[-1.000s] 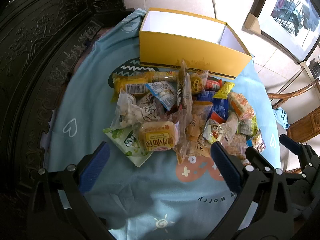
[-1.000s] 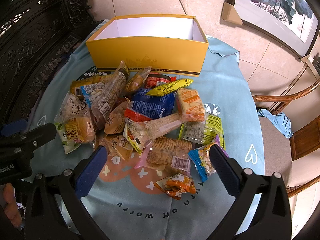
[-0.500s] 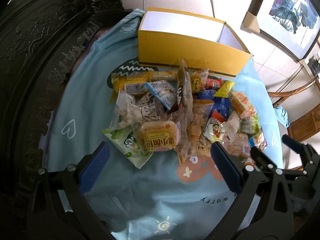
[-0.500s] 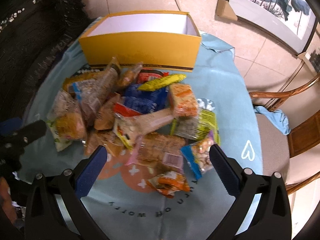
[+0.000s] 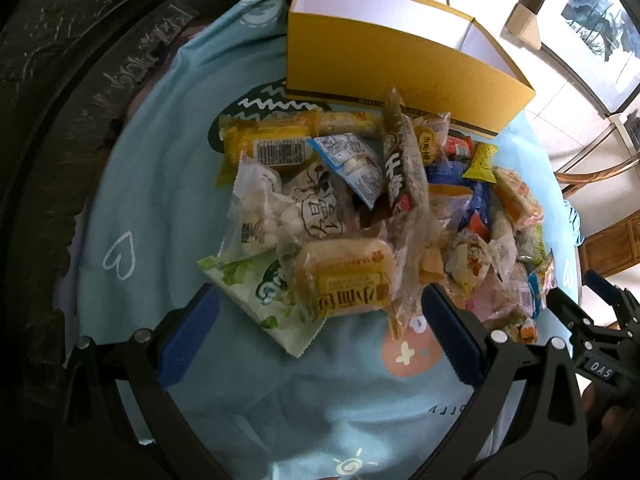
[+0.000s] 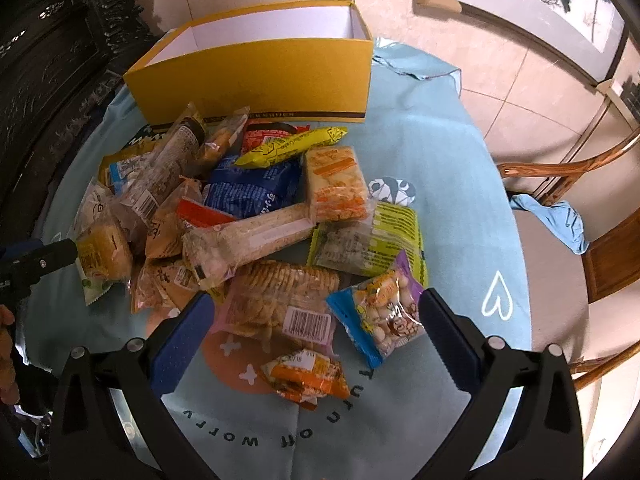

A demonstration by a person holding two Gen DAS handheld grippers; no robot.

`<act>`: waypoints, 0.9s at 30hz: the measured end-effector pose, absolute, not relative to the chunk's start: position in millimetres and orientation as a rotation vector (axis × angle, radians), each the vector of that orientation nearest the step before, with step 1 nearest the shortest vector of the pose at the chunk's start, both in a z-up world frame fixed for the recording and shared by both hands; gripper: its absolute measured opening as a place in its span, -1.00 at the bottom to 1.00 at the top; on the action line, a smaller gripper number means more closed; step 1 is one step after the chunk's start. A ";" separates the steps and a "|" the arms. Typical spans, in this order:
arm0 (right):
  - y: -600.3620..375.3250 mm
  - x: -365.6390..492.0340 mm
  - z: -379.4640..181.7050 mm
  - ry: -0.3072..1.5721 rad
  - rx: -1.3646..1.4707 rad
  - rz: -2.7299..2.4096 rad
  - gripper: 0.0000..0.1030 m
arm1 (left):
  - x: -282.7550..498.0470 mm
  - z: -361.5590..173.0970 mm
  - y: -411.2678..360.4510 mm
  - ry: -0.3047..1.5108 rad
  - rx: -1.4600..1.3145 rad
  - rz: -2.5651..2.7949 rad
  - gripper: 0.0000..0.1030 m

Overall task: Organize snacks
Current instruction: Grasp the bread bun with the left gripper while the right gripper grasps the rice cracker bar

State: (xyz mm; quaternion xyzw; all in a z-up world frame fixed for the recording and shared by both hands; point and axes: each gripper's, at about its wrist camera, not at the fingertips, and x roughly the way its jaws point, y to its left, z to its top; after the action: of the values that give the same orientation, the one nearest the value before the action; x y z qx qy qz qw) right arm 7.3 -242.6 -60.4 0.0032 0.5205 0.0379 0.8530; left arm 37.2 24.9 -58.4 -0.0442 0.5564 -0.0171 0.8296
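Note:
A pile of several wrapped snacks [image 5: 380,216] [image 6: 256,216] lies on the light blue tablecloth. Behind it stands an open, empty yellow box [image 5: 400,60] [image 6: 256,76]. My left gripper [image 5: 320,332] is open and empty, just in front of a yellow bun pack [image 5: 344,276] and a green-and-white pack [image 5: 264,292]. My right gripper [image 6: 316,340] is open and empty, its fingers on either side of a pink cracker pack [image 6: 280,300], a blue-edged pack [image 6: 380,316] and a small orange pack [image 6: 308,374]. The right gripper also shows in the left wrist view [image 5: 592,320].
The round table's cloth [image 6: 440,184] hangs over the edges. A dark carved wooden cabinet [image 5: 60,80] stands at the left. A wooden chair [image 6: 580,208] with a blue cloth stands at the right. Framed pictures [image 6: 540,4] lean against the wall beyond the tiled floor.
Both grippers have moved forward and down toward the snack pile, which looms larger in both views. Both stay open and empty.

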 end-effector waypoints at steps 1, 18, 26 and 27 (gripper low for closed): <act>-243.1 9.7 -61.4 1.099 0.007 0.089 0.97 | 39.9 -62.5 24.4 1.192 -0.090 -0.039 0.96; -243.1 31.2 -73.8 1.134 -0.037 0.092 0.97 | 67.0 -114.3 -10.4 1.308 -0.057 -0.015 0.23; -275.0 24.3 -71.2 1.123 0.000 0.081 0.97 | 35.6 -83.0 20.1 1.261 -0.146 -0.051 0.20; -276.0 26.3 -70.3 1.121 0.003 0.075 0.97 | 34.0 -80.1 21.8 1.258 -0.152 -0.049 0.20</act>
State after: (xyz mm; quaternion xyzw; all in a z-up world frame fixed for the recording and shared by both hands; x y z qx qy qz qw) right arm 26.3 -276.0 -70.3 0.0013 0.5316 0.0355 0.8463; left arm 34.0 21.8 -80.1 -0.0709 0.5875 -0.0230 0.8058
